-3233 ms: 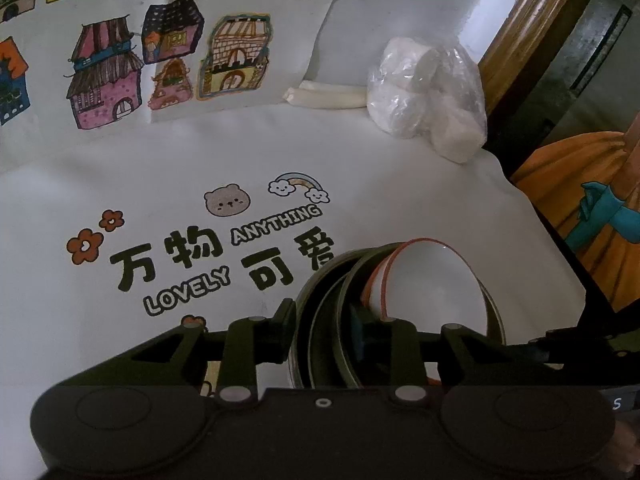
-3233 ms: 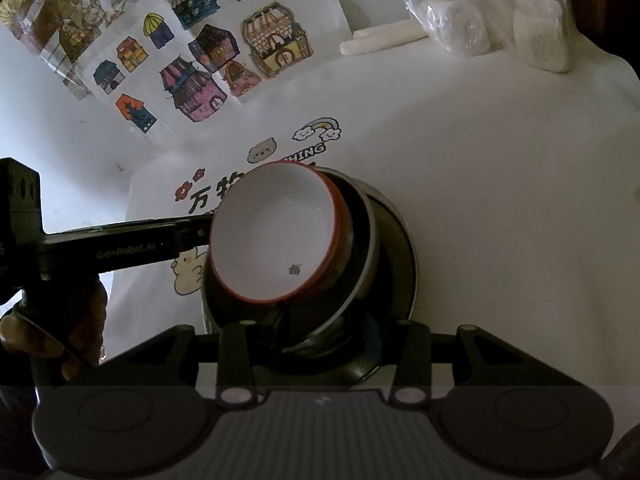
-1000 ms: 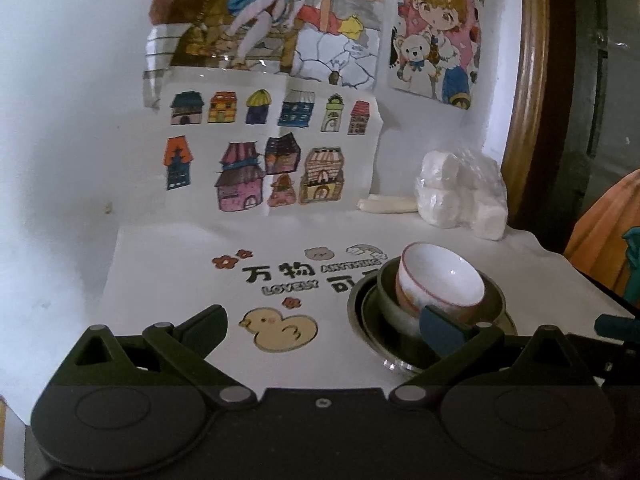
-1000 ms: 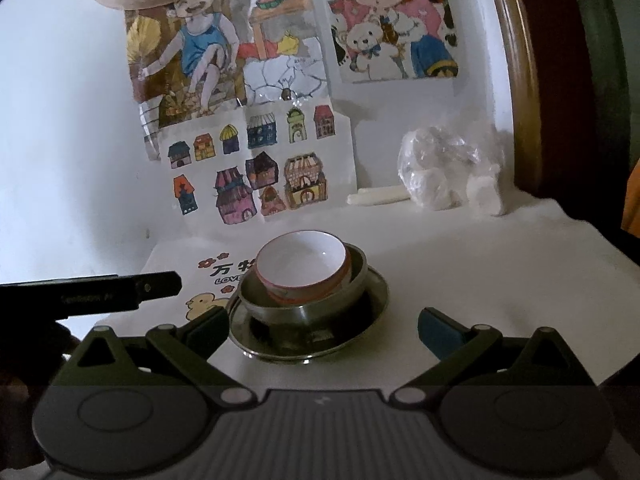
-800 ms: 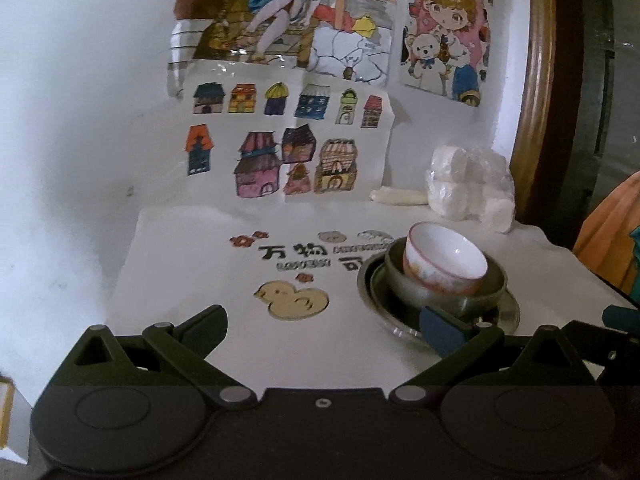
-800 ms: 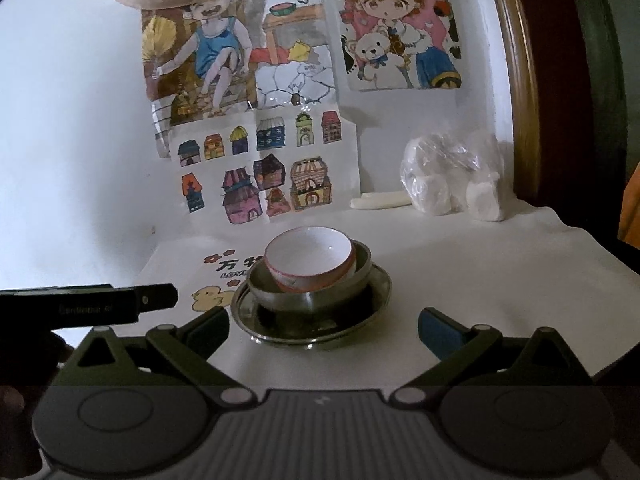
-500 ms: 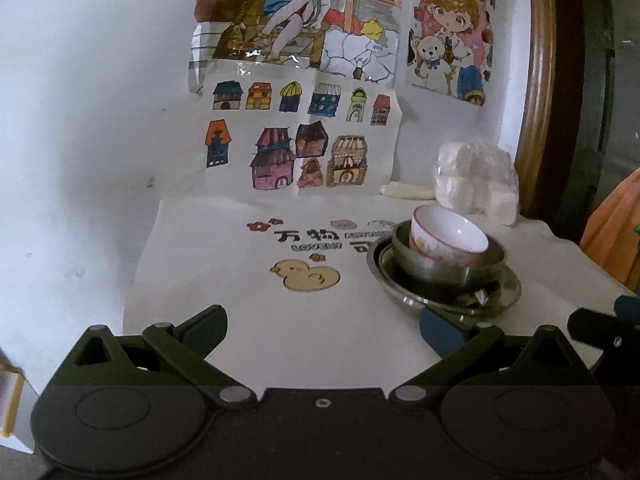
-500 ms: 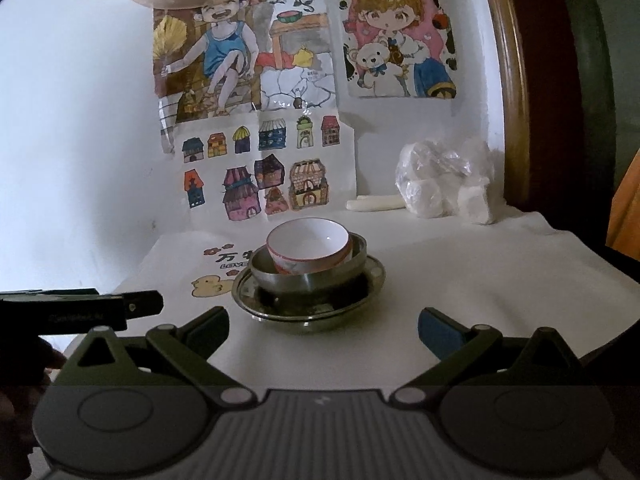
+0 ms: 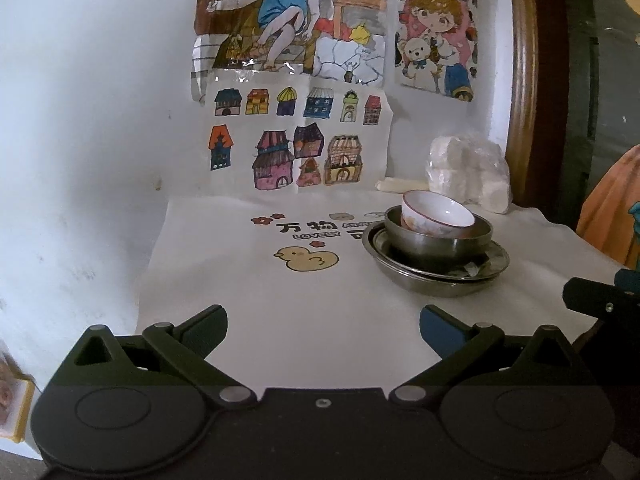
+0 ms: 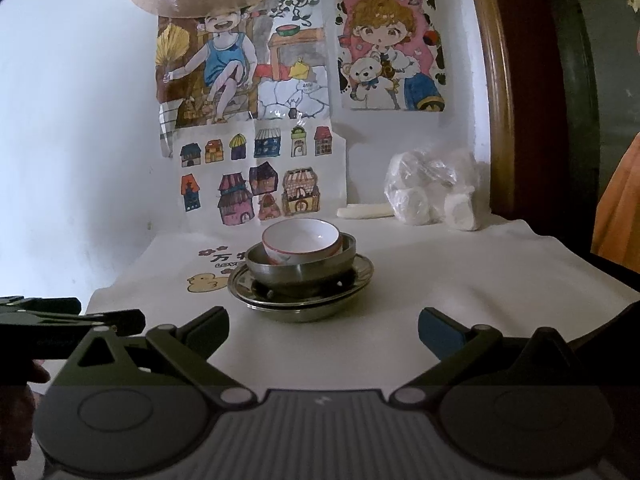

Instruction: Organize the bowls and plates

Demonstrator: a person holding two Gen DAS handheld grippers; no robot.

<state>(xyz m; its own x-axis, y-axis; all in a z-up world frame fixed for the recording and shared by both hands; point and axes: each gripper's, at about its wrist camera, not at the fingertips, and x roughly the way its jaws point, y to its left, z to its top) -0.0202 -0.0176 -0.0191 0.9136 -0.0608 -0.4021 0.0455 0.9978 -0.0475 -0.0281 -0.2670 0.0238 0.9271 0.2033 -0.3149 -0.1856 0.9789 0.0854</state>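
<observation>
A white bowl with a red rim (image 9: 438,216) (image 10: 302,240) sits tilted inside a steel bowl (image 9: 436,242) (image 10: 300,270), which rests in a steel plate (image 9: 436,276) (image 10: 300,296) on the white cloth. My left gripper (image 9: 323,326) is open and empty, pulled back to the near left of the stack. Also open and empty, my right gripper (image 10: 323,326) hangs in front of the stack, well short of it. The left gripper's body (image 10: 72,324) shows at the left edge of the right wrist view.
A table (image 10: 480,280) under a white cloth with a duck print (image 9: 306,258) stands against a wall of children's drawings (image 10: 256,184). A clear bag of white lumps (image 10: 432,192) and a white stick (image 10: 364,211) lie at the back right. A wooden frame (image 10: 500,100) rises on the right.
Both grippers let go of the stacked bowls, opened, and drew back from the table. The stack now looks smaller and farther away in both views.
</observation>
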